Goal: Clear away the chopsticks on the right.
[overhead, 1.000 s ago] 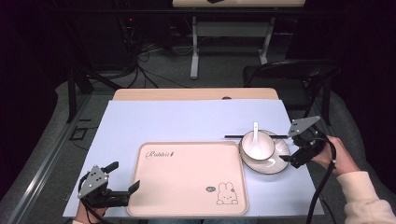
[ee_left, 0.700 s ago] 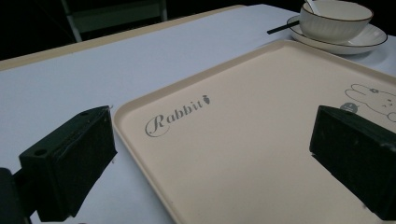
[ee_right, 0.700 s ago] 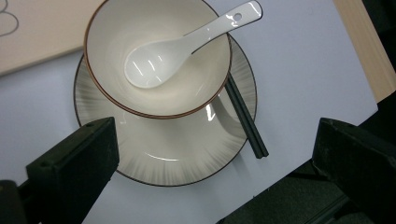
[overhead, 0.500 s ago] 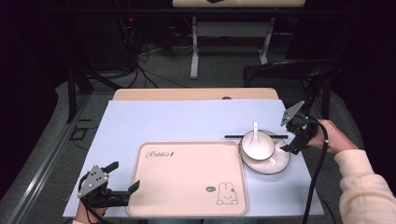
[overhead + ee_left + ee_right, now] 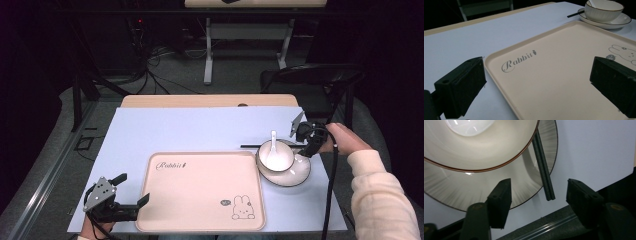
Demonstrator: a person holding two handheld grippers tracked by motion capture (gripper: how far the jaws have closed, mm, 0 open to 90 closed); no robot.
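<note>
1. Far left first: my left gripper [image 5: 131,204] sits at seven o'clock on the table [image 5: 200,130], jaws spread wide with nothing between them, straddling the near-left corner of the tray [image 5: 200,190]. In the left gripper view that corner lies between the two black jaws, untouched.

2. Middle: the tray is bare apart from its rabbit print.

3. Right of the tray, at about three o'clock: the bowl [image 5: 275,156] sits on the plate [image 5: 295,175], with a white spoon [image 5: 273,142] standing in the bowl.

4. The chopsticks [image 5: 544,172], the thing I'm after, lie across the plate's far rim, tucked partly under the bowl. In the high view their long axis runs nine to three, with one end poking out toward the tray.

5. My right gripper [image 5: 304,142] is at the other end, far nearer than the left. Its jaws have just been closing and stand about half open. In the right gripper view the sticks' end lies between them, nearer the right jaw, and no pad touches it.

6. My read: square up on that end, then pinch.
</note>
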